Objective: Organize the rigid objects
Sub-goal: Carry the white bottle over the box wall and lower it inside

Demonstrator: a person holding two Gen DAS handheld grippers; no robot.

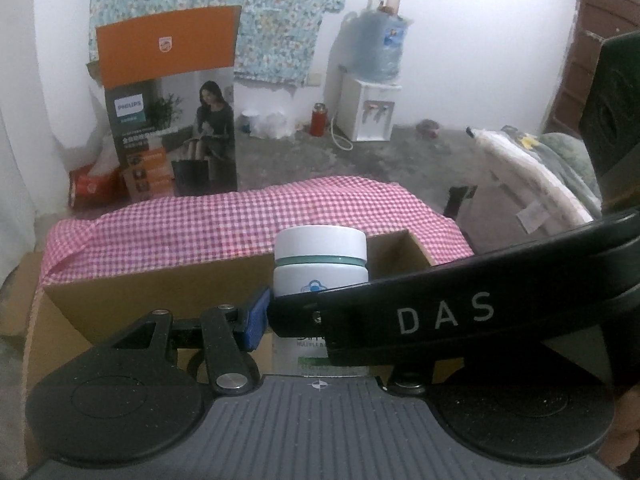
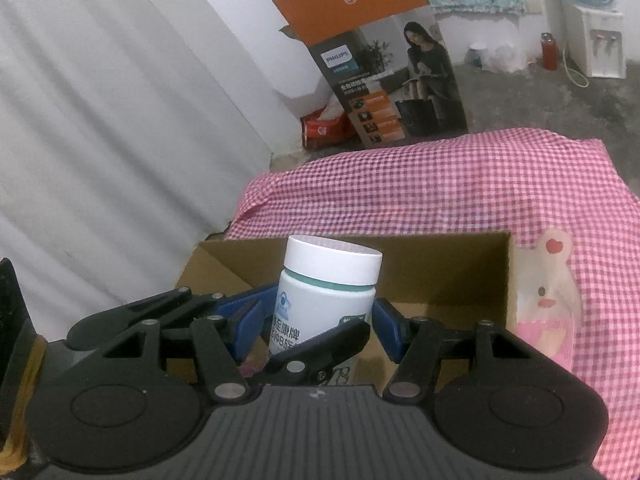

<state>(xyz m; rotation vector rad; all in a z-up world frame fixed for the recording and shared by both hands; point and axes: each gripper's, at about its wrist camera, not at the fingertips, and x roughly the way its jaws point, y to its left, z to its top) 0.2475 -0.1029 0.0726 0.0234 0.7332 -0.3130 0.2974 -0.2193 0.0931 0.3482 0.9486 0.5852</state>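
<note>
White bottle [image 2: 326, 300] is clamped upright in the right tool [image 2: 324, 320] above the box [image 2: 440, 276]. Left tool [image 1: 312, 316] state cannot be told. Crowded tools risk tipping the bottle.

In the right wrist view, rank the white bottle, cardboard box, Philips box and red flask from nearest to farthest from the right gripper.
1. White bottle, between the right gripper's fingers.
2. Cardboard box, just behind the bottle.
3. Philips box, on the floor beyond the checked cloth.
4. Red flask, far right by the wall.
</note>
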